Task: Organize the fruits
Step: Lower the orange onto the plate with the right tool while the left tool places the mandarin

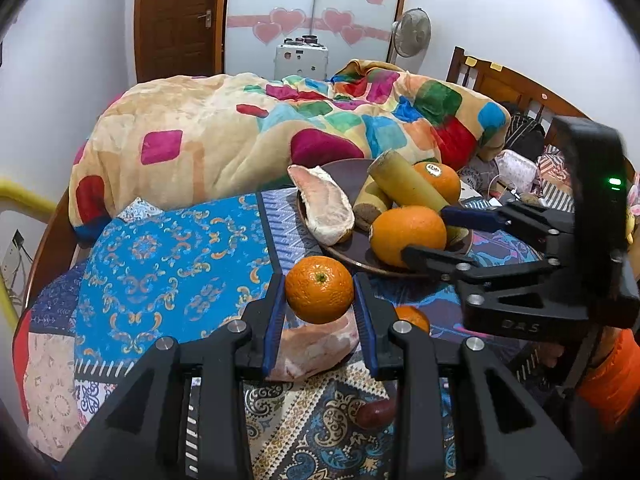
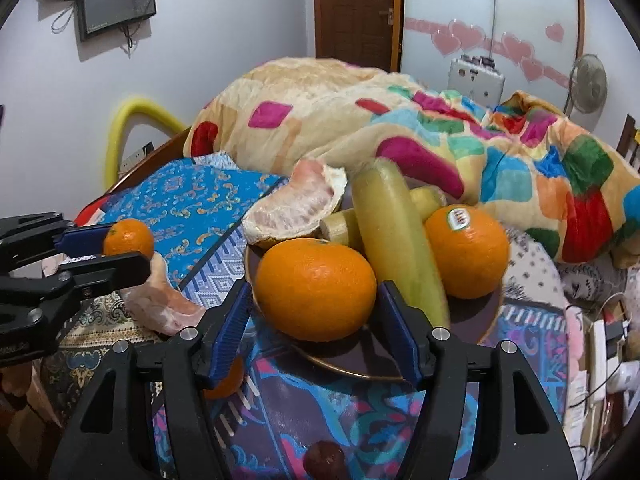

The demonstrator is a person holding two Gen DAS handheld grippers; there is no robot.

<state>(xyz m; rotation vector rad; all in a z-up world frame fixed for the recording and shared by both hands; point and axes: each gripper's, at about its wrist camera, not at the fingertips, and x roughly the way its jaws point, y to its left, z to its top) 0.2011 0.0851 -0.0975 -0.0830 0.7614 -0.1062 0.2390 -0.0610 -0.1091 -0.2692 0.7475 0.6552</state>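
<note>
Patterned blue patchwork bedspread [image 1: 168,256] below, rumpled multicoloured blanket [image 1: 240,128] behind. Left wrist view: left gripper [image 1: 320,300] clenched on small round orange [image 1: 319,289], raised over pale pink pomelo segment [image 1: 316,350]. Dark round plate [image 1: 348,184] carrying two oranges, two yellow-green stalk pieces, one peeled pomelo piece [image 1: 322,204]. Half hidden: another orange, a dark red fruit.

Right wrist view: right gripper [image 2: 314,320] spread wide, released, straddling large round orange [image 2: 315,289] on plate rim. Stickered orange [image 2: 466,251] beside long yellow-green stalk [image 2: 394,236]; three stalks countable.
</note>
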